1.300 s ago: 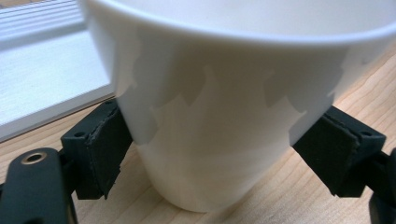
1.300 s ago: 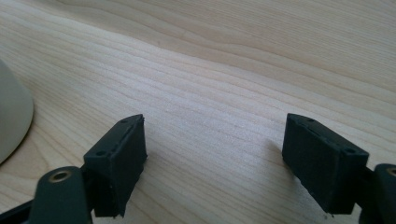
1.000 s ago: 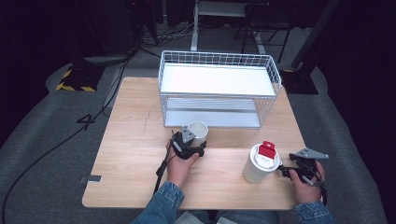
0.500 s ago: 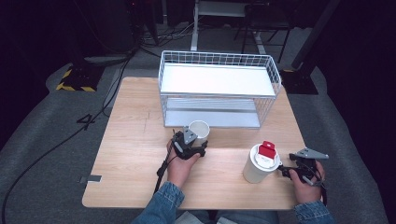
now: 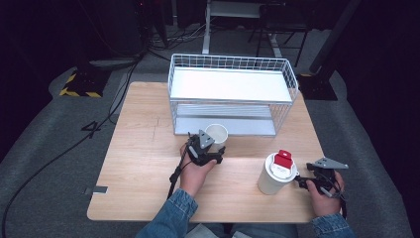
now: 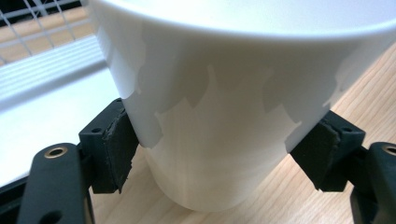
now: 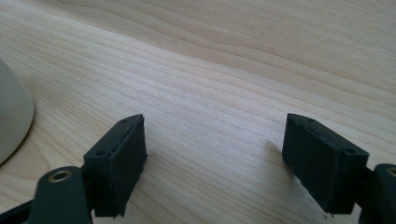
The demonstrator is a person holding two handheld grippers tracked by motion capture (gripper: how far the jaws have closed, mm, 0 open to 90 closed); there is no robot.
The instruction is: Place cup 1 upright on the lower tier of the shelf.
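A white open cup (image 5: 216,133) sits in front of the wire rack, and my left gripper (image 5: 210,148) is shut on it from the near side. In the left gripper view both black pads (image 6: 119,149) press on the sides of the cup (image 6: 219,93); whether its base touches the wood I cannot tell. A white lidded cup with a red tab (image 5: 277,173) stands at the right front of the table. My right gripper (image 5: 301,180) lies just right of it, open, with bare wood between its jaws (image 7: 215,154). The lidded cup's edge (image 7: 11,116) shows at the left.
A white wire rack (image 5: 171,74) with an upper and a lower shelf stands at the back middle of the wooden table (image 5: 138,148); its wires (image 6: 37,28) are close behind the held cup. Cables and stands lie on the dark floor beyond.
My left gripper and the white cup in it have shifted slightly up the picture, toward the rack. The right gripper and the lidded cup have kept still.
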